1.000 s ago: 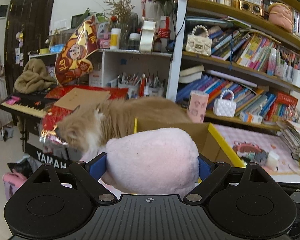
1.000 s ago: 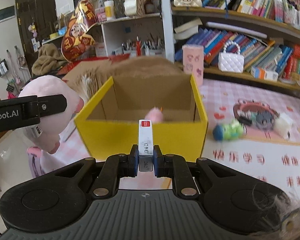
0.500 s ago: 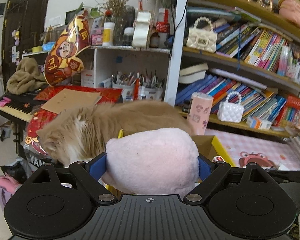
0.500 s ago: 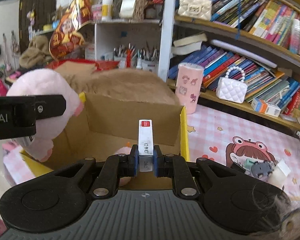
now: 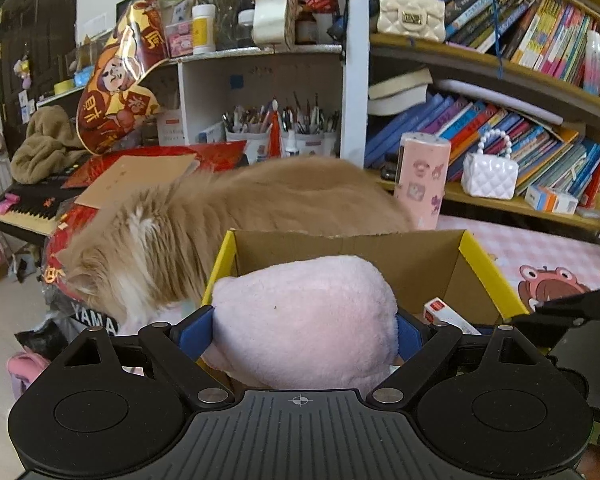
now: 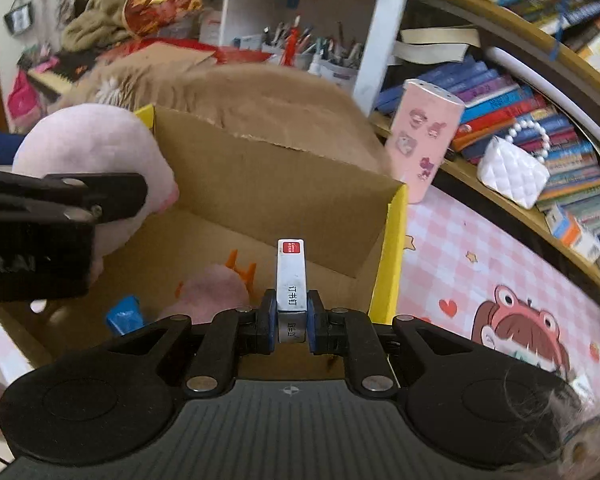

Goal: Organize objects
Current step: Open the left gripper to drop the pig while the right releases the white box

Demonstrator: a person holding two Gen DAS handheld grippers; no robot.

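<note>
A pink plush toy point(image 5: 304, 320) fills my left gripper point(image 5: 305, 330), whose blue pads press its two sides, over the near edge of a yellow cardboard box point(image 5: 488, 268). The same plush point(image 6: 92, 148) shows at the box's left rim in the right wrist view. My right gripper point(image 6: 292, 322) is shut on a small white staple box with a red label point(image 6: 291, 280), held over the open yellow box point(image 6: 392, 248). Inside the box lie a small pink plush with orange bits point(image 6: 216, 288) and a blue item point(image 6: 124, 314).
An orange-and-white cat point(image 5: 228, 216) stands right behind the box, head lowered at the left. A pink patterned canister point(image 5: 422, 176) is by the box's far right corner. Bookshelves point(image 5: 520, 92) run behind, and a pink checked mat point(image 6: 480, 280) lies to the right. A keyboard point(image 5: 24, 210) is far left.
Both grippers moved forward and down over the yellow box, so its inside now shows. The right gripper rolled, tilting its view. The cat stays behind the box. Both grips are unchanged.
</note>
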